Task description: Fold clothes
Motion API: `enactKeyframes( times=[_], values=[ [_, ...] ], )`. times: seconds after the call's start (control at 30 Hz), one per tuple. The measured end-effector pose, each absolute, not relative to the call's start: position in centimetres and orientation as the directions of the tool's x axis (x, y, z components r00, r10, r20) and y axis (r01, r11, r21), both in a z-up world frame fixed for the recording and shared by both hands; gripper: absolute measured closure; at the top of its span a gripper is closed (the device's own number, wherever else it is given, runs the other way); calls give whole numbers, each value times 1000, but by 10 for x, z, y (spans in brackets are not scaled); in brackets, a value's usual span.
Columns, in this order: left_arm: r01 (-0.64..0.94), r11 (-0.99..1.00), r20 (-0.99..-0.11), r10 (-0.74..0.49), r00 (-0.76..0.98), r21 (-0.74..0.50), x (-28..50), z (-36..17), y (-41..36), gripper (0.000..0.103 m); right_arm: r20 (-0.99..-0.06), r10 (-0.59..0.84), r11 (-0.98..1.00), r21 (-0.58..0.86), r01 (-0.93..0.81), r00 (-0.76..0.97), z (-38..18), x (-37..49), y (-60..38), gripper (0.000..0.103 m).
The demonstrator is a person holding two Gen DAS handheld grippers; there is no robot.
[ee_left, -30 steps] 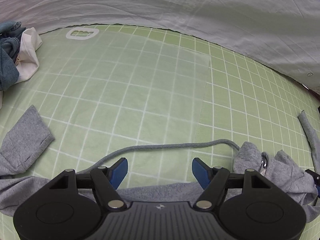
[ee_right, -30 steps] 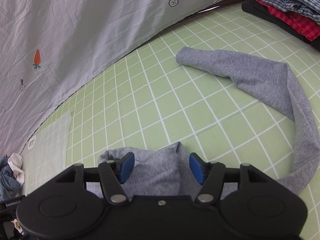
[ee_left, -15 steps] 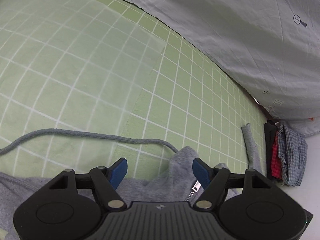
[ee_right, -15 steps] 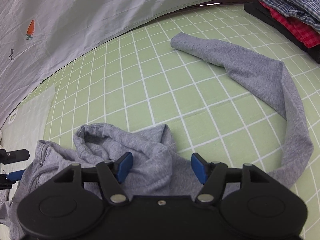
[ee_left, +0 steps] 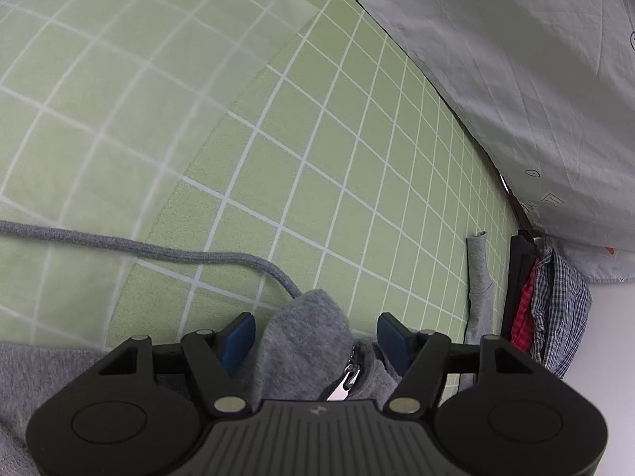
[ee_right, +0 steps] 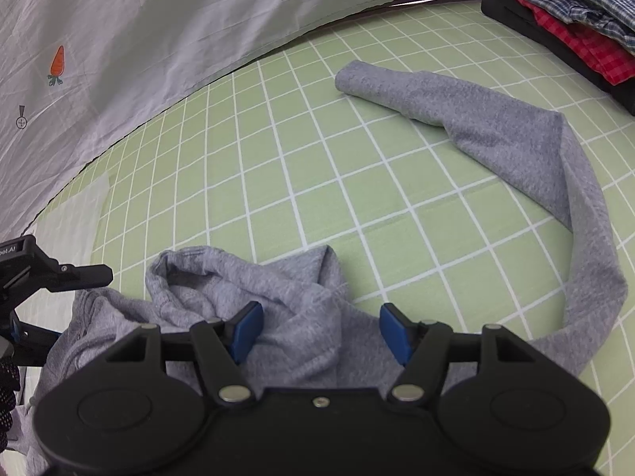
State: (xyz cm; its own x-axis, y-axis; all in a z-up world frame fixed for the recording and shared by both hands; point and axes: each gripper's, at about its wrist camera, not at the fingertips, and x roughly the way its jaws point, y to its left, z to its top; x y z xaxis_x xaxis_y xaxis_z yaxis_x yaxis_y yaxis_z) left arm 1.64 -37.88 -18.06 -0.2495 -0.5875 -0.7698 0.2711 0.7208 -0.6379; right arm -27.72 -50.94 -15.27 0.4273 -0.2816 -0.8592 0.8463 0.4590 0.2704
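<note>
A grey zip hoodie (ee_right: 238,281) lies rumpled on the green grid mat (ee_right: 357,198), its long sleeve (ee_right: 496,131) curving off to the right. In the left wrist view, my left gripper (ee_left: 315,337) is low over a raised fold of the hoodie (ee_left: 301,325) beside the zipper (ee_left: 349,373). Its jaws are closing with that fold between the blue pads, which do not clearly press on it. The drawstring (ee_left: 158,248) trails off to the left. My right gripper (ee_right: 319,333) stands open above the hoodie's neck area, fabric lying under its pads. One black finger (ee_right: 79,273) of the left gripper shows at the left.
A stack of folded clothes (ee_right: 575,20), checked, red and black, sits at the mat's far right corner, also seen as a stack (ee_left: 555,309) in the left view. A grey printed sheet (ee_right: 158,39) borders the mat's back edge. A pale translucent sheet (ee_left: 119,79) covers the mat's left part.
My left gripper swung right and down along the drawstring to the hoodie's zipper fold, and its jaws narrowed. The right gripper barely moved; the left gripper came into its view.
</note>
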Motion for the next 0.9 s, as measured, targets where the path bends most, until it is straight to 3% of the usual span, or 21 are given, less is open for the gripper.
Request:
enactKeyframes(
  times=[0.1, 0.23, 0.27, 0.33, 0.4, 0.67, 0.9],
  values=[
    [218, 735, -763, -587, -270, -642, 19, -186, -376, 64, -853, -275, 451, 292, 843, 443, -153, -279, -510, 40],
    [211, 724, -752, -607, -258, -657, 17, -185, -373, 86, -831, -281, 488, 308, 817, 481, -147, -275, -505, 65],
    [223, 719, -752, -611, -249, -658, 16, -183, -373, 90, -823, -294, 503, 299, 811, 486, -144, -274, -503, 67],
    [231, 717, -753, -621, -220, -658, 16, -178, -371, 92, -804, -322, 527, 286, 800, 500, -138, -273, -501, 83],
    [226, 713, -748, -633, -198, -664, 19, -172, -369, 92, -778, -344, 536, 297, 790, 526, -131, -274, -503, 87],
    [240, 657, -686, -725, -58, -715, 48, -114, -354, 93, -649, -430, 665, 242, 706, 627, -84, -236, -515, 89],
    [351, 614, -583, -787, 202, -707, 81, -32, -336, 93, -442, -459, 777, 221, 589, 771, -23, -160, -541, 90]
  ],
)
